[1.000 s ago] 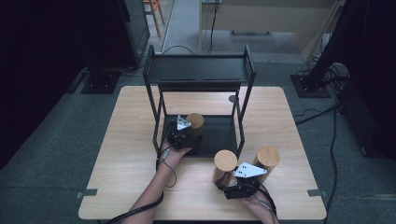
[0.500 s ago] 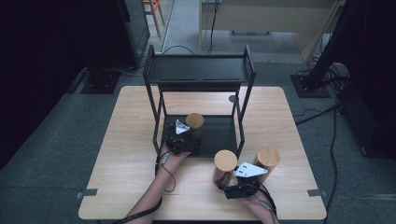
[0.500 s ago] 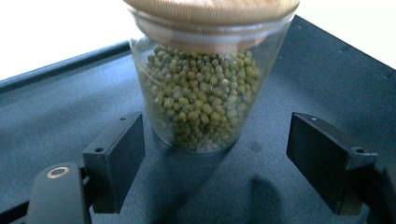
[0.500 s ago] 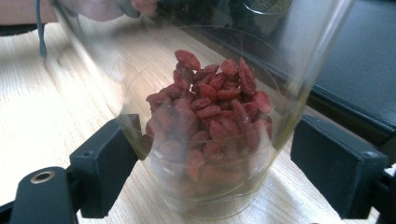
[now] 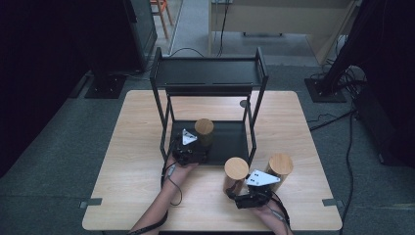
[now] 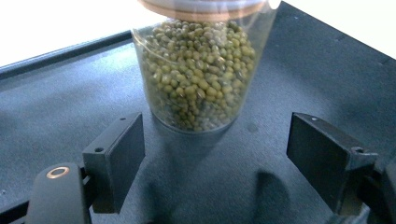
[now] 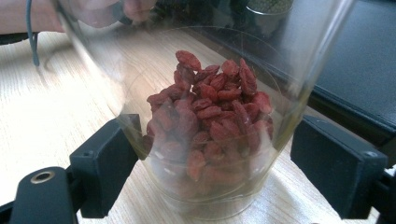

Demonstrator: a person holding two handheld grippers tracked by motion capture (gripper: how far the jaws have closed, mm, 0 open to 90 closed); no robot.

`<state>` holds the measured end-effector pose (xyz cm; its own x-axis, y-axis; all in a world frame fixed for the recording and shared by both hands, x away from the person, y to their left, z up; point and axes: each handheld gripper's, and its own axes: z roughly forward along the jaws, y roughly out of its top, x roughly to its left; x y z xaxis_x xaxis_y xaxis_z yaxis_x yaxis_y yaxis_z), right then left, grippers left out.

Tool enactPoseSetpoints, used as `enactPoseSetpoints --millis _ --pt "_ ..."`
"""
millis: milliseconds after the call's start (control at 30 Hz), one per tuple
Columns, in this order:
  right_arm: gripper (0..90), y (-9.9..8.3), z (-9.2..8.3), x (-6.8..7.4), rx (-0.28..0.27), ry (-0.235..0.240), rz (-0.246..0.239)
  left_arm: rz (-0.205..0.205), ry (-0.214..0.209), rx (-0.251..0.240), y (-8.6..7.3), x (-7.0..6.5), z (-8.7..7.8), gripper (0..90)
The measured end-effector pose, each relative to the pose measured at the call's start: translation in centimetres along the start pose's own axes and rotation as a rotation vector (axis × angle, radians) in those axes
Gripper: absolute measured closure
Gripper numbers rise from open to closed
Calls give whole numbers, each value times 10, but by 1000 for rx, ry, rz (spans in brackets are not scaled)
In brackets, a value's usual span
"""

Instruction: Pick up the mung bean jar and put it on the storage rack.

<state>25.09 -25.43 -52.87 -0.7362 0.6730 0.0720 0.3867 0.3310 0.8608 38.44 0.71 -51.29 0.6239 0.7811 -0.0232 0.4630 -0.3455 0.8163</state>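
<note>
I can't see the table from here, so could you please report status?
Left tongs open, clear of green-bean jar on lower shelf. Right tongs open around red-berry jar. Nothing in the way.

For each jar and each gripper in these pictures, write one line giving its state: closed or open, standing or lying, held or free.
Jar of green beans: lidded, upright on the rack's lower shelf, free.
Jar of red berries: upright on the table, between open jaws, not clamped.
Third jar: lidded, upright, free.
Left gripper: open, empty.
Right gripper: open around the berry jar.
</note>
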Motion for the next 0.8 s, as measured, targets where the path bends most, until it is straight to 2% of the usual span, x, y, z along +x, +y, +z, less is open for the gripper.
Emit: enactPoseSetpoints --millis 800 --pt "150 0 0 0 0 -7 -4 38 -21 -22 -12 -10 -17 198"
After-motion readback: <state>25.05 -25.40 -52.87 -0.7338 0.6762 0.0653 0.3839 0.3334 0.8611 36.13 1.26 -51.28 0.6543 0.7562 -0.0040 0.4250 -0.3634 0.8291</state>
